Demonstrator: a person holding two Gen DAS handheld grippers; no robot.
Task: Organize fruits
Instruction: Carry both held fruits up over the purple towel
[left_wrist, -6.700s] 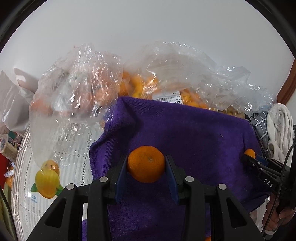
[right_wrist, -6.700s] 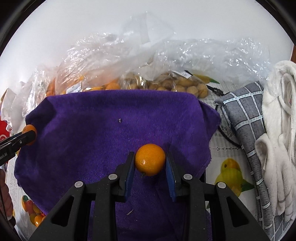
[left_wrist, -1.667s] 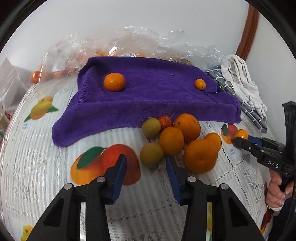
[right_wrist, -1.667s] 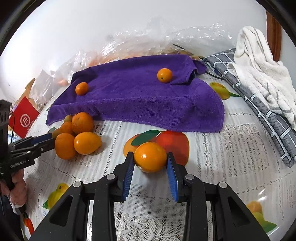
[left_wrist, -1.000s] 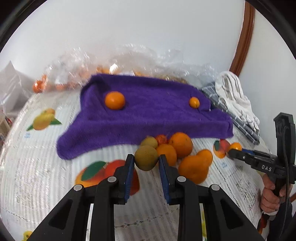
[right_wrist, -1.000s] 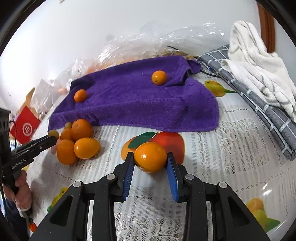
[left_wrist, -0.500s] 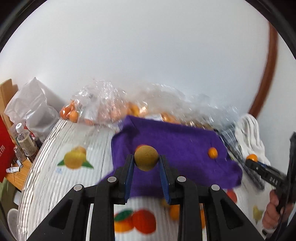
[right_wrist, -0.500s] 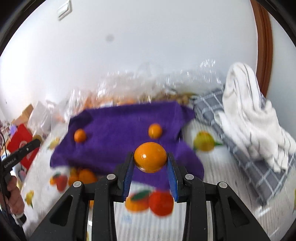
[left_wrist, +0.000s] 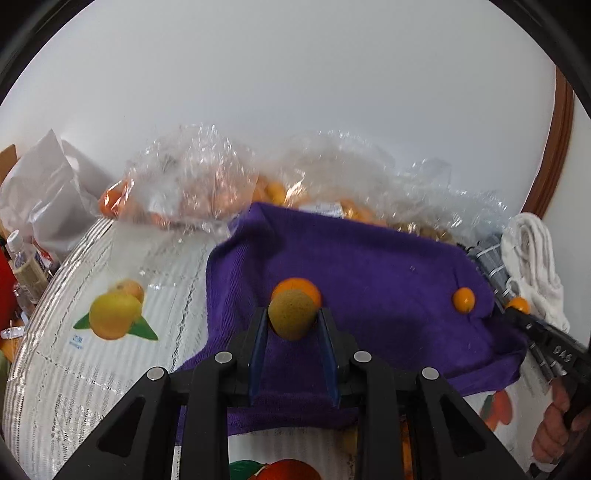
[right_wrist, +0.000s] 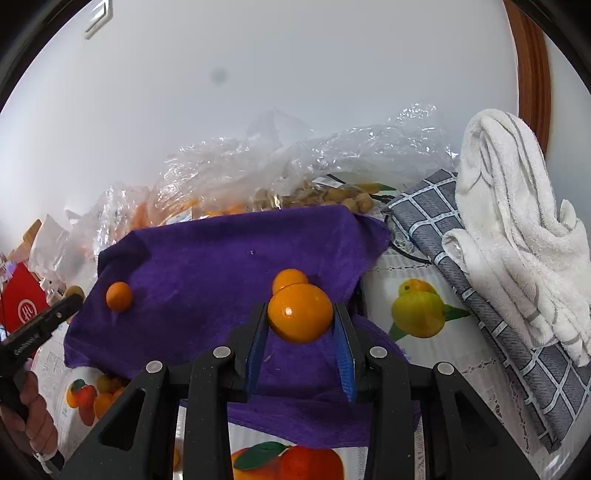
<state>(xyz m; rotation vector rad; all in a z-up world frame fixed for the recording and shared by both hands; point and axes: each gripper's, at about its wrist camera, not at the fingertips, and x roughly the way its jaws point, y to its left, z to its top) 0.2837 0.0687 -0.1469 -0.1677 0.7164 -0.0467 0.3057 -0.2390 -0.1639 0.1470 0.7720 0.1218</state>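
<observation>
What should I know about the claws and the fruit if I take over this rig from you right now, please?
Left claw: shut on a greenish-brown fruit, above the purple towel.
Right claw: shut on an orange, also above the towel.
Done: two small oranges lie on the towel.
Left: set down both held fruits; a few more fruits show by the towel's near edge.

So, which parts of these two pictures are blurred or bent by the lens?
Left wrist view: the plastic bags and tablecloth smear with motion blur; the brownish fruit stays sharp. Right wrist view: sharper overall; fisheye bends the door frame, and a dark smudge marks the wall.
</observation>
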